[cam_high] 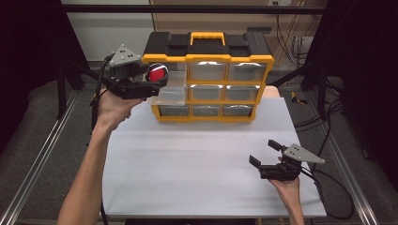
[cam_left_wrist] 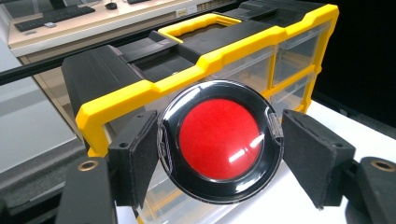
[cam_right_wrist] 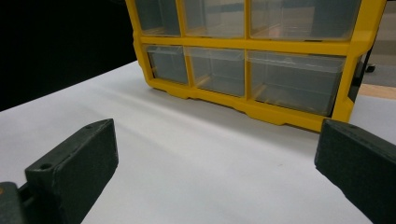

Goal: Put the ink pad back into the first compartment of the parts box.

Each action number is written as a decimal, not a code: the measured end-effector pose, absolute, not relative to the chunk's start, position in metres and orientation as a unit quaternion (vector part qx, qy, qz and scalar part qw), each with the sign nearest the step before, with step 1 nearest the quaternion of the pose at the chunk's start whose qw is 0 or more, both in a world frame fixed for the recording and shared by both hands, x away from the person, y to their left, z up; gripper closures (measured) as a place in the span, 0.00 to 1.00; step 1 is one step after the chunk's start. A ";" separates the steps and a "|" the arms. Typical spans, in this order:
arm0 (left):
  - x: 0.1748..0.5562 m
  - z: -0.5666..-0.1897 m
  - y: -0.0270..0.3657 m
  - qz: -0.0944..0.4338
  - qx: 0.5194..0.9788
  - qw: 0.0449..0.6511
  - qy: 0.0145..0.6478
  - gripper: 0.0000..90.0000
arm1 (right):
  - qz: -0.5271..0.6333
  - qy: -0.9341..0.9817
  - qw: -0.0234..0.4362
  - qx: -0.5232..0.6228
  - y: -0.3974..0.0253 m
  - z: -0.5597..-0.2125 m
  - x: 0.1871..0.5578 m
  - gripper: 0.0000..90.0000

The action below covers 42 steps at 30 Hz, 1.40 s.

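A white table sits on grey flooring between metal rails, with a pale wall, a wooden desk and tangled cables behind, black curtains either side.

In the left gripper view we lose the red disc's side rims behind our tool pads, and it covers part of the organizer. We cannot tell what the clear drawers hold, and the right tool's jaws run off the frame.
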<state>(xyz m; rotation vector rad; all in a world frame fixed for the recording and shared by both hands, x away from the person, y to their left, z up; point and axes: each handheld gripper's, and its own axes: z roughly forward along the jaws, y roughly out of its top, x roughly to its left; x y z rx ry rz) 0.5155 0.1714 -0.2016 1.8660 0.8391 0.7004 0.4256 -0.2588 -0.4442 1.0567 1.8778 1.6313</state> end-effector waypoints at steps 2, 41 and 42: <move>0.518 -0.202 0.172 0.284 0.760 0.472 0.345 0.32 | 0.589 0.678 0.218 0.382 -0.259 -0.444 0.425 0.00; 0.557 -0.224 0.167 0.280 0.767 0.441 0.371 0.32 | 0.588 0.679 0.219 0.381 -0.259 -0.444 0.425 0.00; 0.557 -0.225 0.167 0.280 0.767 0.441 0.372 0.32 | 0.588 0.679 0.219 0.381 -0.259 -0.444 0.425 0.00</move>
